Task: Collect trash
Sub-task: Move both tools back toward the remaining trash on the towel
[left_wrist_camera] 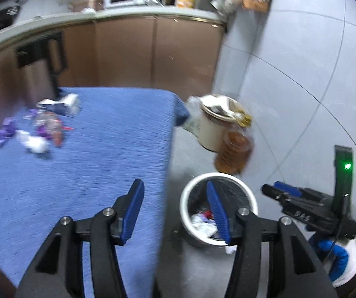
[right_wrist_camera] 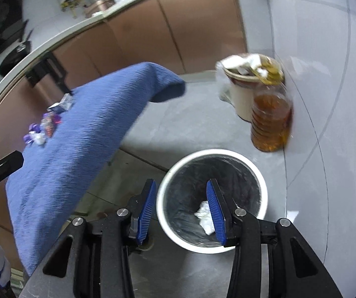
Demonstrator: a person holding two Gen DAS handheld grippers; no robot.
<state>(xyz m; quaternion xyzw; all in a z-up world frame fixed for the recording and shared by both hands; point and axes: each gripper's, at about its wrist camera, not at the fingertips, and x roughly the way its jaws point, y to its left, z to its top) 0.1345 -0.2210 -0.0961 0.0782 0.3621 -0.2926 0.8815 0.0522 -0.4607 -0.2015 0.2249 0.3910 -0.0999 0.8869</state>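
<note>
Left gripper point(left_wrist_camera: 175, 213) angled down over the worktop point(left_wrist_camera: 91, 161) edge, jaws spread, nothing between them. Right gripper point(right_wrist_camera: 181, 208) held above the white bin point(right_wrist_camera: 261, 191) on the floor, jaws apart and empty. Crumpled white tissue point(right_wrist_camera: 204, 214) lies in the bin bottom, directly below the right gripper. Remaining wrappers point(left_wrist_camera: 36, 131) sit blurred at the worktop's far left, well apart from both grippers.

One bin point(right_wrist_camera: 168, 186), white rim. One oil bottle point(right_wrist_camera: 271, 121). One cream pot point(right_wrist_camera: 241, 99). One blue-covered surface point(left_wrist_camera: 103, 149). Two tools point(left_wrist_camera: 175, 211) point(right_wrist_camera: 181, 208). Scraps point(left_wrist_camera: 34, 129) on surface: perhaps six, blurred. One white wad point(right_wrist_camera: 204, 217) in bin.
</note>
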